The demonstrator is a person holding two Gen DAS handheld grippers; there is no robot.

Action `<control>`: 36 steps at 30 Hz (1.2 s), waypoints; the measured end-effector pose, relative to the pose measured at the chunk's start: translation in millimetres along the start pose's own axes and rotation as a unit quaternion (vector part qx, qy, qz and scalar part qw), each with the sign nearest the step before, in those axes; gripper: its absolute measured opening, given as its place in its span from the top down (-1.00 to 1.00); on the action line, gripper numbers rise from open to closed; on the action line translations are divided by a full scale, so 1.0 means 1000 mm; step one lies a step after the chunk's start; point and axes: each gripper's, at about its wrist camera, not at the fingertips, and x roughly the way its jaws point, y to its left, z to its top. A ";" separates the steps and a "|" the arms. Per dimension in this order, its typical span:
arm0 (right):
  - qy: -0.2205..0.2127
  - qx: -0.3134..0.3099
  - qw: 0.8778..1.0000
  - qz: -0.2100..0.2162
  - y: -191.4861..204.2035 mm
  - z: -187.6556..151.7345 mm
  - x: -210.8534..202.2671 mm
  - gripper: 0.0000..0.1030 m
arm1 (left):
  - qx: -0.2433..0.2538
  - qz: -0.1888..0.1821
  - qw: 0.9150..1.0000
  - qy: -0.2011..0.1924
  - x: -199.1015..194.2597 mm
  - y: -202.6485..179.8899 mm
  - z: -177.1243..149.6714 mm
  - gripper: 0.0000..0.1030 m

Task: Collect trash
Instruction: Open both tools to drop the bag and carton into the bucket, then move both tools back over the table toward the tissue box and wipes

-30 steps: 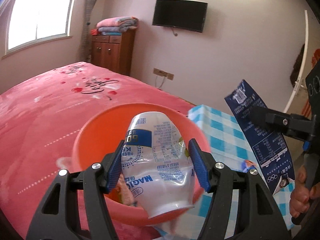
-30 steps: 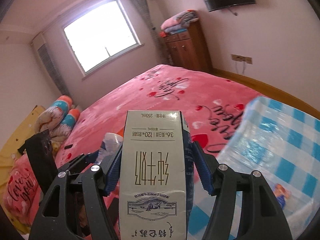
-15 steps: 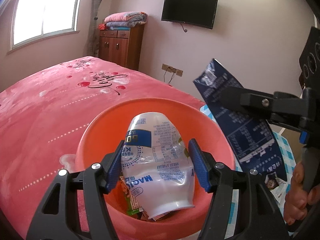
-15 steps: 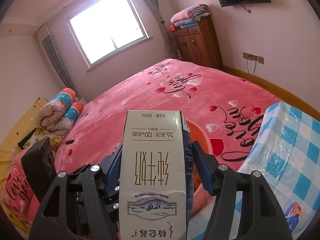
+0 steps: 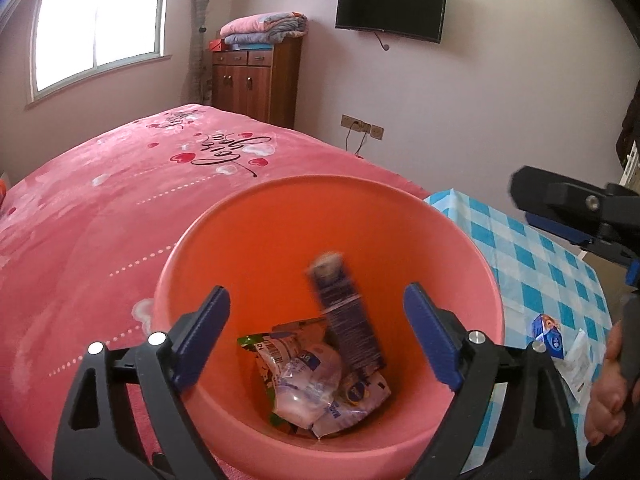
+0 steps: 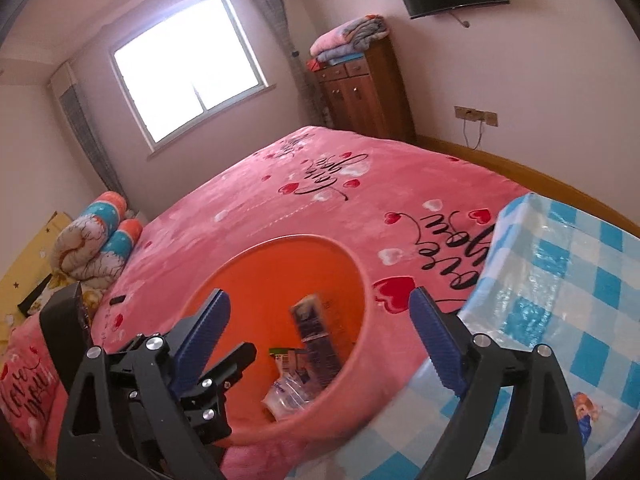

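A blurred dark carton (image 5: 346,316) is standing tilted inside the orange tub (image 5: 256,216), low in the frame, on a crumpled white bottle (image 5: 308,384) and wrappers. I'm opening both my left gripper (image 5: 316,340) and right gripper (image 6: 320,344) — nothing between either pair of jaws — above the pink bed (image 6: 320,208).

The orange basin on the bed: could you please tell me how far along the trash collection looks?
Done: wrappers and a dark carton lie in the orange basin. In hand: nothing; the left claw and right claw are opening, empty, above it. Left: a small blue carton and a clear wrapper on the checked cloth.
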 end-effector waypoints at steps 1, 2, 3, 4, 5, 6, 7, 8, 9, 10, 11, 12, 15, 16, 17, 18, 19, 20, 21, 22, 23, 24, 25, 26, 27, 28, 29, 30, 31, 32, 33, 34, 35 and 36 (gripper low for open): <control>-0.002 0.002 1.000 -0.004 -0.002 -0.002 -0.003 -0.75 | 0.002 0.003 1.000 0.001 0.000 -0.001 0.000 -0.74; -0.004 0.004 1.000 -0.007 -0.006 -0.004 -0.006 -0.75 | 0.002 0.005 1.000 0.001 0.000 -0.003 -0.001 -0.74; -0.006 0.005 1.000 -0.010 -0.008 -0.006 -0.009 -0.75 | 0.005 0.010 1.000 0.001 0.000 -0.005 -0.002 -0.74; -0.007 0.006 1.000 -0.013 -0.009 -0.007 -0.010 -0.75 | 0.007 0.014 1.000 0.001 0.001 -0.006 -0.001 -0.74; -0.007 0.005 1.000 -0.017 -0.010 -0.009 -0.012 -0.76 | 0.009 0.016 1.000 0.002 0.001 -0.008 -0.002 -0.74; -0.009 0.004 1.000 -0.021 -0.012 -0.011 -0.014 -0.76 | 0.010 0.017 1.000 0.002 0.001 -0.008 -0.002 -0.74; -0.010 0.003 1.000 -0.025 -0.013 -0.013 -0.015 -0.77 | 0.012 0.017 1.000 0.003 0.001 -0.010 -0.002 -0.74; -0.010 0.000 0.999 -0.030 -0.013 -0.015 -0.017 -0.77 | 0.014 0.019 1.000 0.003 0.000 -0.011 -0.002 -0.74; -0.010 -0.002 0.999 -0.033 -0.013 -0.016 -0.018 -0.77 | 0.015 0.020 1.000 0.002 -0.001 -0.012 -0.003 -0.74; -0.011 -0.005 0.999 -0.039 -0.013 -0.018 -0.019 -0.77 | 0.016 0.022 1.000 0.001 -0.002 -0.013 -0.003 -0.74; -0.011 -0.006 0.999 -0.042 -0.012 -0.020 -0.020 -0.78 | 0.017 0.023 1.000 0.001 -0.003 -0.013 -0.003 -0.74; -0.011 -0.008 0.999 -0.046 -0.013 -0.022 -0.021 -0.78 | 0.019 0.024 1.000 0.001 -0.003 -0.014 -0.003 -0.74; -0.011 -0.011 0.998 -0.053 -0.013 -0.025 -0.024 -0.80 | 0.023 0.028 0.999 0.000 -0.006 -0.016 -0.003 -0.74; -0.010 -0.012 0.998 -0.056 -0.013 -0.026 -0.024 -0.82 | 0.024 0.029 0.999 -0.001 -0.007 -0.017 -0.003 -0.74; -0.011 -0.012 0.998 -0.058 -0.013 -0.028 -0.026 -0.82 | 0.025 0.030 0.999 -0.001 -0.008 -0.018 -0.003 -0.74; -0.011 -0.013 0.998 -0.060 -0.014 -0.029 -0.027 -0.82 | 0.026 0.032 0.999 -0.002 -0.009 -0.019 -0.003 -0.74; -0.011 -0.014 0.998 -0.062 -0.013 -0.031 -0.028 -0.82 | 0.028 0.032 0.999 -0.002 -0.010 -0.020 -0.003 -0.74; -0.011 -0.015 0.998 -0.064 -0.014 -0.032 -0.029 -0.82 | 0.029 0.033 0.999 -0.002 -0.011 -0.021 -0.003 -0.74; -0.012 -0.016 0.998 -0.067 -0.014 -0.033 -0.030 -0.82 | 0.031 0.033 0.999 -0.002 -0.011 -0.022 -0.002 -0.75; -0.013 -0.018 0.997 -0.070 -0.014 -0.035 -0.032 -0.82 | 0.032 0.034 0.999 -0.003 -0.012 -0.024 -0.002 -0.75; -0.013 -0.019 0.997 -0.072 -0.015 -0.035 -0.033 -0.82 | 0.035 0.036 0.999 -0.004 -0.013 -0.026 -0.003 -0.75; -0.015 -0.021 0.997 -0.074 -0.015 -0.036 -0.035 -0.82 | 0.037 0.036 0.999 -0.005 -0.014 -0.027 -0.003 -0.75; -0.017 -0.023 0.997 -0.079 -0.015 -0.038 -0.037 -0.82 | 0.039 0.038 0.999 -0.005 -0.015 -0.029 -0.003 -0.75; -0.019 -0.023 0.996 -0.082 -0.016 -0.039 -0.039 -0.82 | 0.040 0.038 0.998 -0.006 -0.015 -0.030 -0.003 -0.75; -0.020 -0.023 0.996 -0.084 -0.016 -0.040 -0.041 -0.82 | 0.041 0.037 0.998 -0.007 -0.016 -0.032 -0.003 -0.75; -0.020 -0.021 0.996 -0.085 -0.017 -0.041 -0.043 -0.82 | 0.042 0.037 0.998 -0.007 -0.017 -0.034 -0.003 -0.75; -0.020 -0.019 0.996 -0.086 -0.018 -0.043 -0.044 -0.82 | 0.042 0.036 0.998 -0.008 -0.017 -0.035 -0.003 -0.75; -0.021 -0.018 0.996 -0.088 -0.019 -0.044 -0.046 -0.82 | 0.044 0.035 0.998 -0.009 -0.019 -0.037 -0.003 -0.75; -0.021 -0.017 0.996 -0.089 -0.021 -0.045 -0.047 -0.82 | 0.046 0.034 0.998 -0.010 -0.019 -0.038 -0.003 -0.75; -0.021 -0.017 0.995 -0.092 -0.022 -0.046 -0.049 -0.82 | 0.049 0.034 0.998 -0.011 -0.021 -0.040 -0.003 -0.75; -0.022 -0.016 0.995 -0.095 -0.023 -0.047 -0.051 -0.82 | 0.051 0.034 0.998 -0.012 -0.021 -0.042 -0.003 -0.75; -0.023 -0.016 0.995 -0.096 -0.024 -0.049 -0.052 -0.82 | 0.053 0.034 0.998 -0.012 -0.022 -0.044 -0.003 -0.75; -0.024 -0.015 0.995 -0.098 -0.025 -0.050 -0.054 -0.82 | 0.056 0.034 0.998 -0.013 -0.024 -0.047 -0.004 -0.75; -0.025 -0.013 0.995 -0.100 -0.027 -0.051 -0.056 -0.82 | 0.058 0.034 0.998 -0.014 -0.025 -0.049 -0.003 -0.75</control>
